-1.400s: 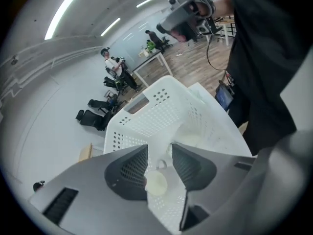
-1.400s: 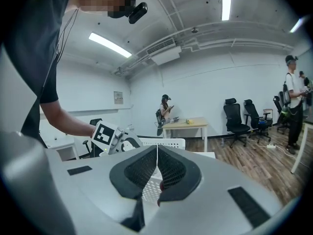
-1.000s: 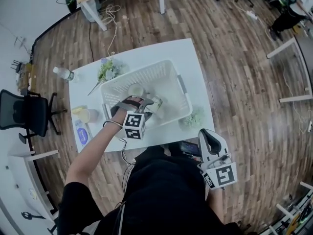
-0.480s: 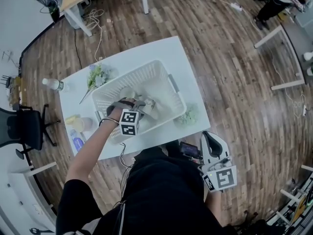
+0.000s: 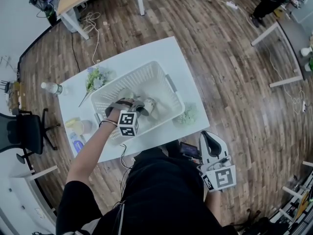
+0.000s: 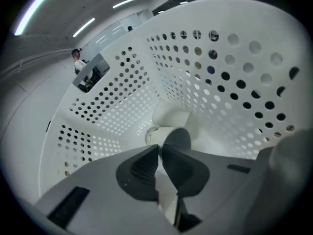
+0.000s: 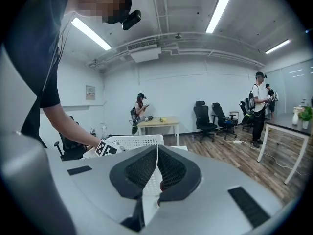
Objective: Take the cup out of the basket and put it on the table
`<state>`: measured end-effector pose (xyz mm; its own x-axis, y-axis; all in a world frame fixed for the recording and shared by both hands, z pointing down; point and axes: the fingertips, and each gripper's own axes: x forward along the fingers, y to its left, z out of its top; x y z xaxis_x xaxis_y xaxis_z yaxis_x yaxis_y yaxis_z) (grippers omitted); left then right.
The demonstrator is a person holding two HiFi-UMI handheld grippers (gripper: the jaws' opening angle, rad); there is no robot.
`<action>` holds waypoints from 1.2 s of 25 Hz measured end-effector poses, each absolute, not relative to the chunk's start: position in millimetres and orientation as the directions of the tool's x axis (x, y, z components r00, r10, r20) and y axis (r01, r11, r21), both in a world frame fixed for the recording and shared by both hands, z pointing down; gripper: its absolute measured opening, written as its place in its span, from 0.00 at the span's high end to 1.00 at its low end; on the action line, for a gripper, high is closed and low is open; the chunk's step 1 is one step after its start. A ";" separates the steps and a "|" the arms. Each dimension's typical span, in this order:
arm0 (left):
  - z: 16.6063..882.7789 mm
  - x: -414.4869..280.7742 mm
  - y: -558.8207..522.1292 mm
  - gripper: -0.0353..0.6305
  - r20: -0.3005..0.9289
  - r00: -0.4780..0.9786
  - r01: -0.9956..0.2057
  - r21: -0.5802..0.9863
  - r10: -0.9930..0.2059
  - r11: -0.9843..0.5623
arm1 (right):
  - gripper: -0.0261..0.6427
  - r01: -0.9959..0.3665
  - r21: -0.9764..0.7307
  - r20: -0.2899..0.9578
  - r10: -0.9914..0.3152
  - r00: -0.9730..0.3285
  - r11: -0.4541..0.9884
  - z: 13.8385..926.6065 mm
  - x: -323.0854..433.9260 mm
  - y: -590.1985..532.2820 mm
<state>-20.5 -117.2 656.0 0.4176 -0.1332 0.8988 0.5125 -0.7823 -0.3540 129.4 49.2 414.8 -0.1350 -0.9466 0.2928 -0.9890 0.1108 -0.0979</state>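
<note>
head view: a person is standing over a white table [image 5: 146, 50] and reaching the left gripper [image 5: 143, 106] steeply down into a white perforated basket [image 5: 122, 80]. the cup [image 5: 149, 104] is lying on its side on the basket's floor, near the basket's middle, right at the gripper's tip. the right gripper [image 5: 207, 137] is hanging well apart from the basket, off the table's near edge.

left gripper view: the left gripper [image 6: 159, 149] is looking along the floor of the basket [image 6: 234, 82]. its jaws have just been closing and are standing almost together. the thin rim of the cup [image 6: 166, 133] appears to be pinched between the tips, and the cup's open mouth is facing sideways. a second pale round thing is sitting just behind the cup, toward the basket's far wall; what it is cannot be told.

right gripper view: the right gripper [image 7: 157, 153] is pointing out across the room, its jaws pressed together with nothing between them. the basket [image 7: 134, 142] is showing low beyond them.

the step in hand looks like securing the grasp before lifting. only a thin lip is being held, so the cup is likely to swing or slip. a good lift is going straight up and slowly, clearing the basket's wall before moving sideways to a bare patch of table beside the basket. the grip needs to be firm without crushing the wall.
</note>
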 end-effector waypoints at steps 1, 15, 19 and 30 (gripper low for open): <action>650.2 -18.1 -119.5 0.91 0.890 0.433 0.490 -0.366 -0.143 -0.791 | 0.92 -0.989 -0.098 0.290 -0.947 -0.139 0.115 414.0 128.9 48.8; 504.0 -28.9 -122.5 0.92 0.655 0.651 -0.018 -0.491 -0.383 -0.871 | 0.92 -0.947 -0.101 0.221 -0.921 -0.320 0.305 402.3 104.8 28.7; 453.6 -55.8 -111.2 0.92 0.566 0.660 -0.227 -0.476 -0.494 -0.850 | 0.92 -0.915 -0.108 0.203 -0.892 -0.403 0.389 401.4 90.6 19.4; 400.0 -220.5 -90.8 0.92 0.487 0.451 -0.718 -0.299 -0.748 -0.628 | 0.92 -0.799 -0.122 0.194 -0.775 -0.601 0.589 404.0 22.2 -15.3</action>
